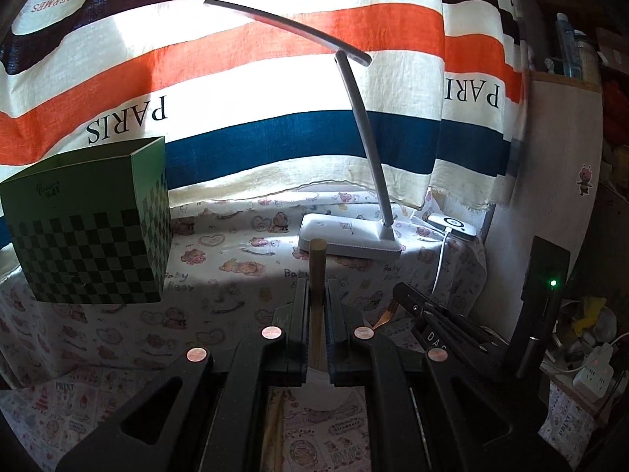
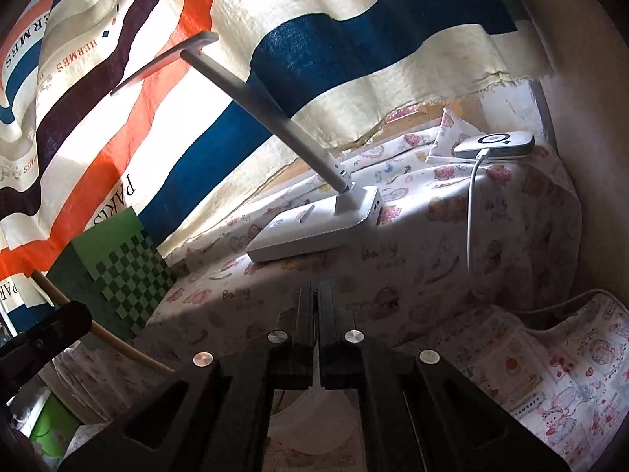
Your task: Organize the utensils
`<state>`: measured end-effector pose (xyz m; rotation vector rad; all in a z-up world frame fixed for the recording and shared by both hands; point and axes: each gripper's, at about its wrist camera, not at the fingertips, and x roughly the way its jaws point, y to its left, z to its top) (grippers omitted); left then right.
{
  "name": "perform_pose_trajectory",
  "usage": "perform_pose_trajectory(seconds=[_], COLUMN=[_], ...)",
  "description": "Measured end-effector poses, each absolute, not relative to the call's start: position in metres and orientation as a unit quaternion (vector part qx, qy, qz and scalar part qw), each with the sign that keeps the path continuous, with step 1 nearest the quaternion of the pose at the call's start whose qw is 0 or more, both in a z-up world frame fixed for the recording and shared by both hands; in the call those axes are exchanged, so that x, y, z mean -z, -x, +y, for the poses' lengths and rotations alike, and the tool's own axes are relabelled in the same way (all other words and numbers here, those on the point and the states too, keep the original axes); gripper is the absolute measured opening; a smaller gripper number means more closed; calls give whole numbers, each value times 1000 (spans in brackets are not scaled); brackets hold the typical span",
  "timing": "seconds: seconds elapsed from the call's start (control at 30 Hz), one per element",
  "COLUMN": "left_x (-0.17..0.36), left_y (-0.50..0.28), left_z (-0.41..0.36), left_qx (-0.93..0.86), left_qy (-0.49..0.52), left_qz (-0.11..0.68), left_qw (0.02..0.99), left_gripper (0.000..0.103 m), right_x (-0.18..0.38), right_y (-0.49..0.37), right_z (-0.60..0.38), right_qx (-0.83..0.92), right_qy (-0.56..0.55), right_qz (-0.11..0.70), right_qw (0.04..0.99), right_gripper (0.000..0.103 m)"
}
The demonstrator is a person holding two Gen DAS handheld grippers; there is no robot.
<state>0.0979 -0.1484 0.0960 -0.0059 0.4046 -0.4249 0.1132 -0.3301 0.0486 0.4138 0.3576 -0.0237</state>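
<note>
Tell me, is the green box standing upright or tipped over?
Upright: the green box stands on its base on the cloth-covered table, open top up.

Both grippers' fingers [image 1: 299,306] closed

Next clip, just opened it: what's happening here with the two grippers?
A person works two handheld grippers over a table with a printed cloth. The left gripper is shut on a wooden utensil handle, which sticks up between its fingers. The right gripper is shut on something thin; a gold fork shows at its tip in the left view. A green checkered box stands open to the left, apparently the destination. A white desk lamp sits behind.
</note>
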Motion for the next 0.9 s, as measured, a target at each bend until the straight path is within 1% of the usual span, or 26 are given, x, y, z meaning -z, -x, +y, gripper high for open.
perform_pose_trajectory(seconds=[0.1,0.2,0.37,0.47,0.5,0.53,0.57,0.6,0.63,0.67,0.73,0.77,0.8,0.83,0.87,0.9], left_x=[-94,-88,-79,-80,-81,-81,-81,-80,-80,-81,-84,-87,-90,-93,-96,-99], left_y=[-108,-119,-127,-129,-129,-130,-131,-133,-134,-133,-128,-124,-119,-113,-108,-101], left_z=[-152,-149,-138,-134,-133,-131,-129,-126,-124,-120,-111,-105,-98,-91,-85,-80], left_qx=[200,199,226,209,198,187,174,157,143,132,120,115,109,104,98,92], left_qy=[-3,13,68,66,60,56,54,50,44,37,30,34,40,45,46,43], left_qz=[205,219,236,231,228,229,234,239,239,237,227,220,212,203,196,188], left_qw=[958,955,943,948,951,954,955,957,959,962,966,968,970,973,975,977], left_gripper=[6,6,6,6,8,11,24,30,36,36,43,54,62,65,69,71], right_x=[-43,-33,-27,-25,-25,-26,-26,-27,-29,-32,-40,-45,-50,-55,-60,-66], right_y=[-122,-129,-134,-134,-134,-133,-132,-130,-128,-127,-121,-118,-115,-112,-108,-104], right_z=[-320,-321,-328,-331,-332,-332,-333,-335,-336,-335,-333,-332,-331,-331,-331,-331], right_qx=[0,-22,-33,-33,-29,-25,-18,-15,-14,-14,-6,-2,-2,-8,-15,-21], right_qy=[-185,-202,-225,-237,-237,-237,-239,-241,-243,-241,-224,-214,-209,-208,-210,-213], right_qz=[204,228,248,252,252,249,245,244,243,240,230,224,220,215,212,209], right_qw=[961,952,942,938,938,939,939,939,939,940,947,951,953,954,954,954], right_gripper=[2,2,3,3,3,3,4,8,15,20,40,45,53,56,57,57])
